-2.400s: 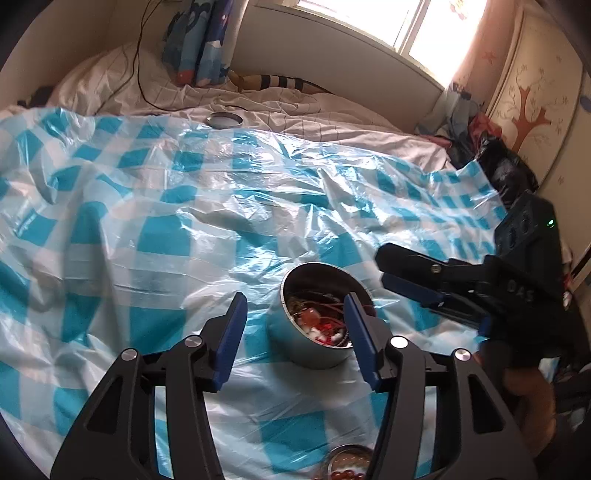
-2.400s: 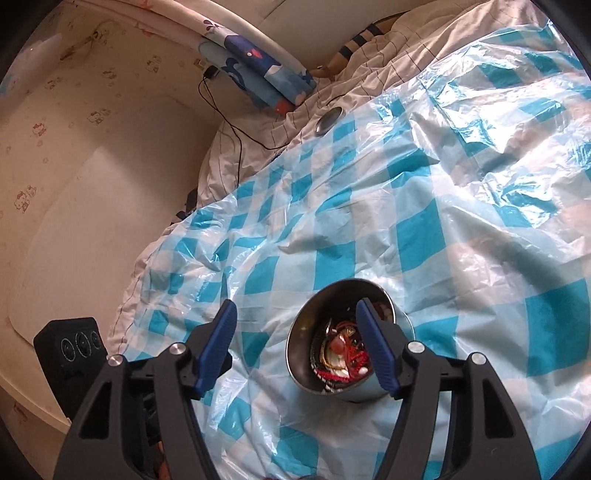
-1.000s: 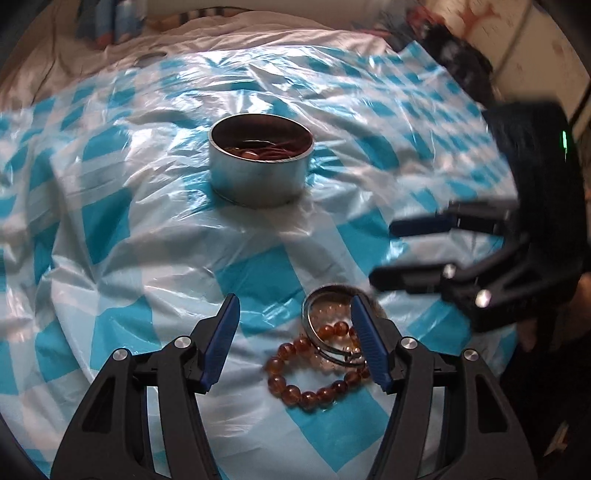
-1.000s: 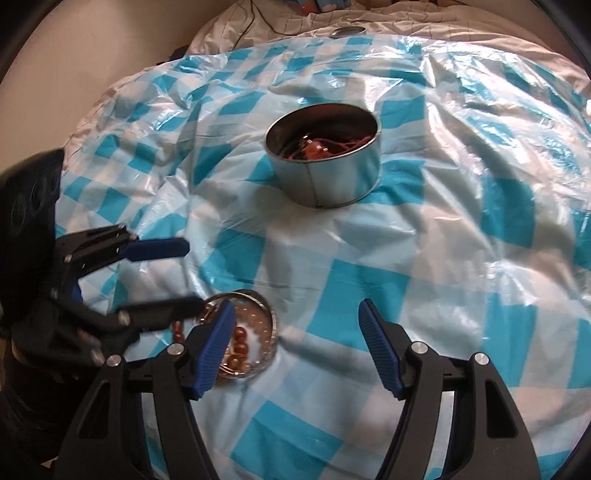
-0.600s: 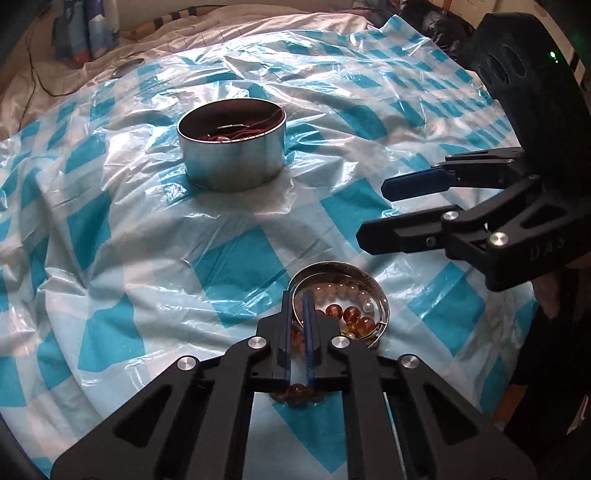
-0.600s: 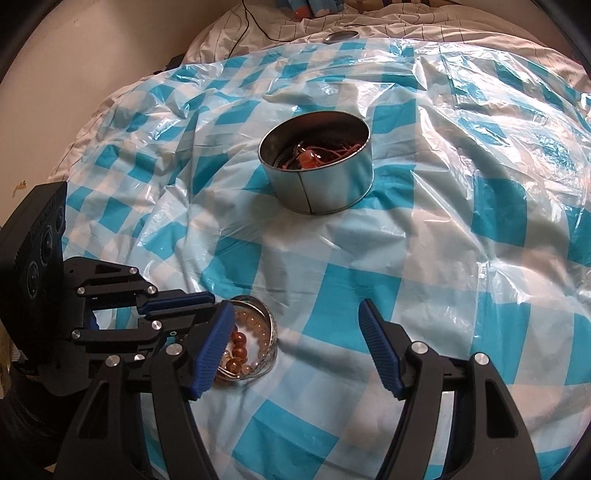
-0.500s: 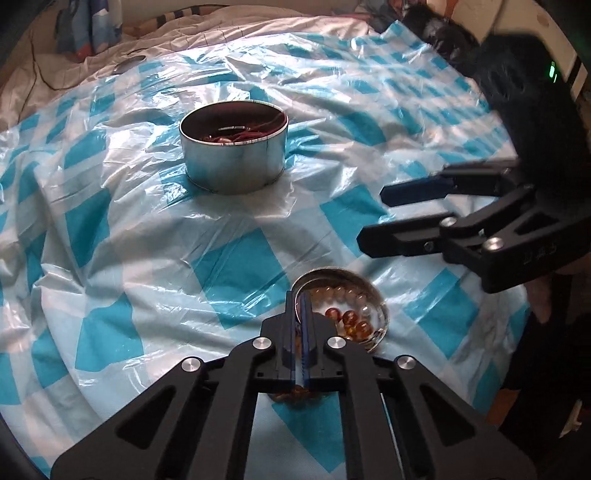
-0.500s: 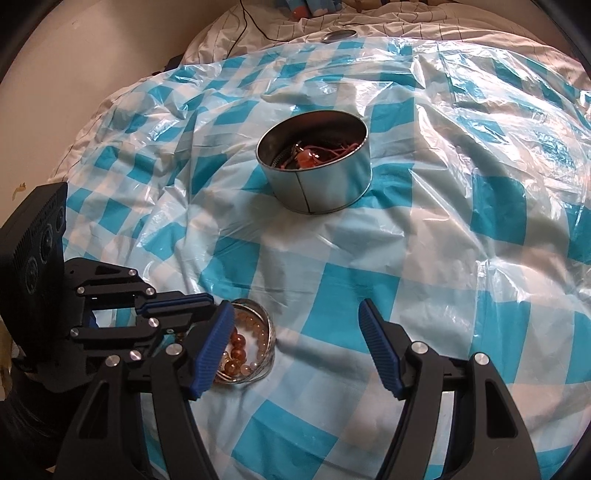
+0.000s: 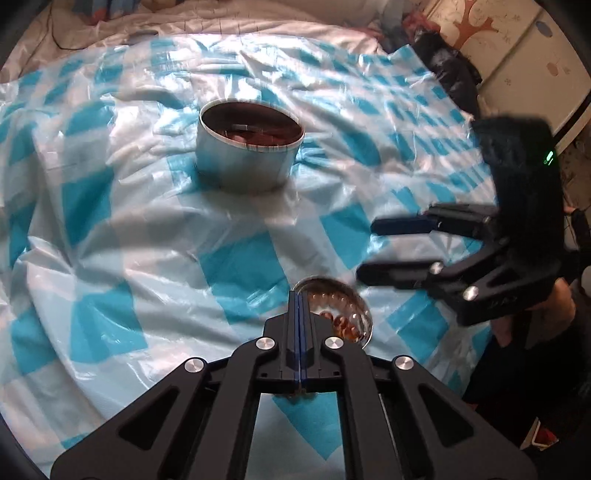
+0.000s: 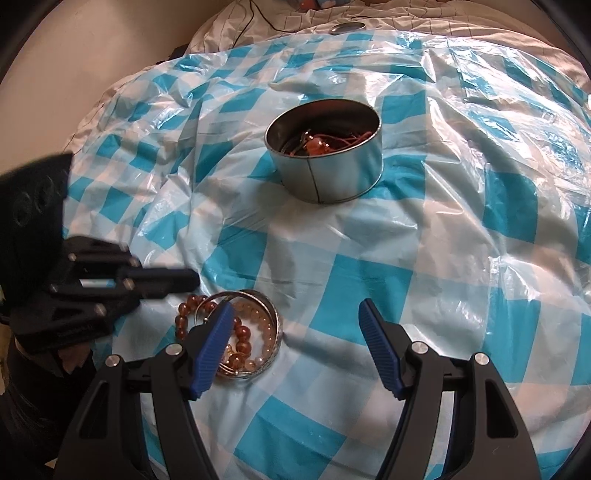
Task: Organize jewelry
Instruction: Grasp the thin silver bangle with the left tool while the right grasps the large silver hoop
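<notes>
A round metal tin [image 10: 325, 147] holding red and dark jewelry stands on the blue-checked plastic sheet; it also shows in the left wrist view [image 9: 249, 147]. Nearer lies a pile of bracelets [image 10: 236, 336]: amber beads, pale beads and silver bangles, also seen in the left wrist view [image 9: 336, 314]. My left gripper [image 9: 298, 299] has its jaws pressed together just left of the pile; nothing shows between them. In the right wrist view the left gripper [image 10: 184, 280] hovers above the pile's far-left edge. My right gripper [image 10: 297, 332] is open and empty, its left finger over the pile.
The plastic sheet [image 10: 461, 221] covers a soft bed and is wrinkled. A small metal lid [image 10: 347, 27] lies on the bedding beyond the sheet, near a black cable [image 10: 258, 18]. A wall runs on the left and a cupboard [image 9: 517, 55] on the right.
My left gripper closed from open by the bracelet pile and has now lifted slightly with jaws together. My right gripper stayed open, shifting a little toward the pile.
</notes>
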Available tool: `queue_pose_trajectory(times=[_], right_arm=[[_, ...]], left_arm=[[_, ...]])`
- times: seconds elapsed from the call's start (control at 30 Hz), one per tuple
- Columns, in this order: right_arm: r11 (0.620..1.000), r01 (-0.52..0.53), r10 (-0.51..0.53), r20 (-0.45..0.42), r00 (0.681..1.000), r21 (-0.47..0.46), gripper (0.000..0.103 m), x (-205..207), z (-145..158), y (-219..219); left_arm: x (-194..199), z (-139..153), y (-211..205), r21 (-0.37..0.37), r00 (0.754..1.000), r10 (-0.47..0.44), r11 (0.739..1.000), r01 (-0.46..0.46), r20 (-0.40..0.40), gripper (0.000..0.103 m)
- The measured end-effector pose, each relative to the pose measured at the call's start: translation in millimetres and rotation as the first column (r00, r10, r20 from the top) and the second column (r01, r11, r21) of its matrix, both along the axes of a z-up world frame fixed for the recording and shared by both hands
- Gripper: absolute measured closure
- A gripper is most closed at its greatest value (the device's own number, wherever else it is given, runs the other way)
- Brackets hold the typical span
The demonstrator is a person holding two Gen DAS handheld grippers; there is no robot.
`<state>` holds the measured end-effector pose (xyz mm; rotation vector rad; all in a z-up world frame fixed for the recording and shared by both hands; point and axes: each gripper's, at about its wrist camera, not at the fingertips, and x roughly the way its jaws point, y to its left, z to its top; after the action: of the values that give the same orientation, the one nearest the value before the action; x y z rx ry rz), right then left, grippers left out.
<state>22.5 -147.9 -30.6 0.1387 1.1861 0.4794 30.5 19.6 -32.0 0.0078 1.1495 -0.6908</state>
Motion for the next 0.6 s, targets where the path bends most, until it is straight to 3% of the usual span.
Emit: queue_pose_trajectory(times=[0.13,0.2,0.3,0.33,0.37,0.47,0.6], right_arm=[[1.000,0.001,-0.001,0.000,1.000,0.001,0.035,-0.5,0.2,-0.9],[1.000,-0.001,0.001,0.000,1.000,0.001,0.035,-0.4,0.3,-1.1],[1.000,-0.004,0.004,0.003,1.000,0.001,0.035,-0.5,1.5,-0.4],[1.000,-0.004,0.004,0.004,1.000,0.001,0.035,-0.5,1.8,-0.5],[1.000,-0.003,0.003,0.004,1.000,-0.001,0.035,-0.3,1.6,-0.6],[1.000,-0.004,0.004,0.001,1.000,-0.003,0.035,-0.9,1.3,-0.3],[1.000,-0.006,0.006,0.002,1.000,-0.002,0.035,-1.1,1.9,-1.4]], left_arm=[[-1.9,-3.6,-5.1,0.017,1.000,0.004,1.000,-0.004,-0.007,0.075],[-2.2,-8.4,-7.9,0.021,1.000,0.002,1.000,-0.002,-0.021,0.071],[-3.2,-14.2,-12.9,0.039,1.000,-0.011,0.999,0.012,-0.026,0.073],[-4.5,-15.1,-15.0,0.048,1.000,-0.021,0.999,0.022,-0.016,0.089],[-5.9,-14.8,-16.7,0.062,1.000,-0.028,0.998,0.028,-0.001,0.095],[-4.4,-9.5,-14.3,0.044,1.000,-0.018,0.999,0.017,0.023,0.099],[2.6,8.1,5.3,-0.034,0.999,0.029,0.999,-0.028,0.038,0.100]])
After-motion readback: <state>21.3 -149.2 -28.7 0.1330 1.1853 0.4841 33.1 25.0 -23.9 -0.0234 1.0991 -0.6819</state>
